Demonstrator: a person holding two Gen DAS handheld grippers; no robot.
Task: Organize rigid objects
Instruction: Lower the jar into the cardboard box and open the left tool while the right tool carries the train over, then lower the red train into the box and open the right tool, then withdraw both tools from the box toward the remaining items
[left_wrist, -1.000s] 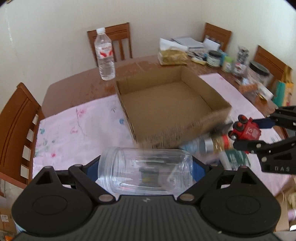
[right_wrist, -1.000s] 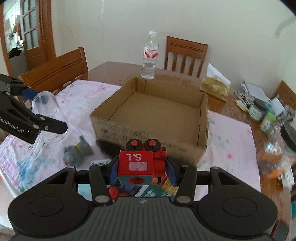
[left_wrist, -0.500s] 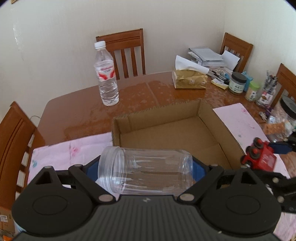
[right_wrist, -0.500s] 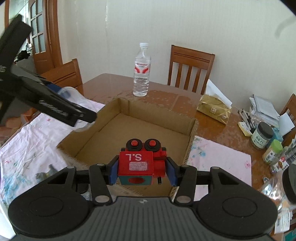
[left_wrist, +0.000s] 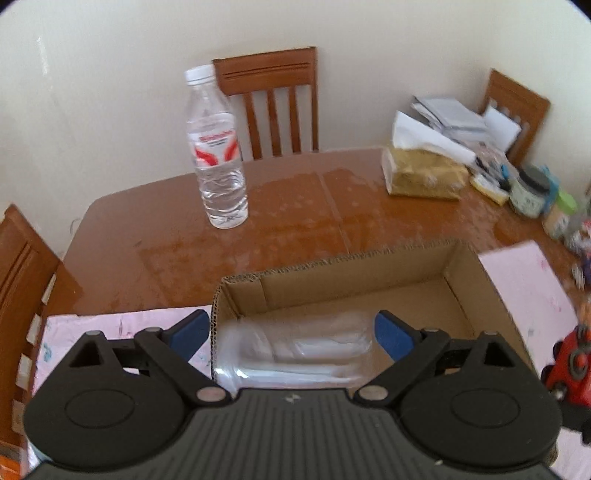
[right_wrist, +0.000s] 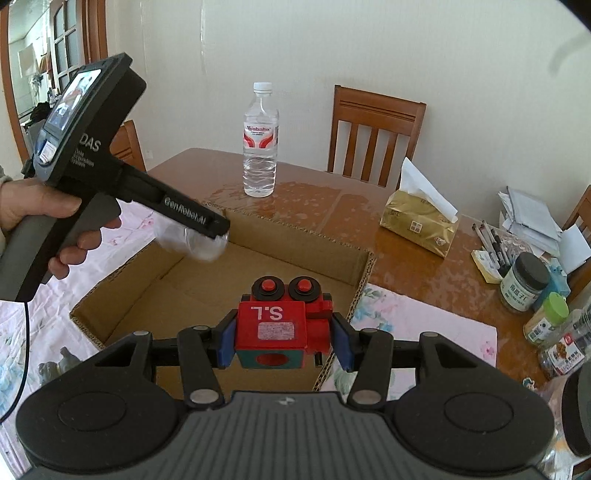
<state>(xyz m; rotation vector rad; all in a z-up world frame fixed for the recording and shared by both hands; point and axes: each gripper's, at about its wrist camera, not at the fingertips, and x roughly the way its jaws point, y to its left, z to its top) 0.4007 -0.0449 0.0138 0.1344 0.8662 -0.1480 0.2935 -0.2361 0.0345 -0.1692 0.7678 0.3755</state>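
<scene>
A clear plastic jar lies crosswise between the blue pads of my left gripper, blurred, over the near left corner of the open cardboard box. The jaws are opening and a gap shows at each end of the jar. In the right wrist view the left gripper, held by a hand, hangs over the box's left wall with the jar just under its tip. My right gripper is shut on a red toy engine marked "S.L", above the box's near edge. The toy also shows at the left view's right edge.
A water bottle stands on the wooden table behind the box, with a tissue pack and several jars and pens to the right. Pink cloth lies under the box. A grey figurine sits at the left. Chairs ring the table.
Both grippers travelled forward from the cloth to above the box. The left pads have drawn away from the jar, which now looks blurred. The right still holds the red toy.
</scene>
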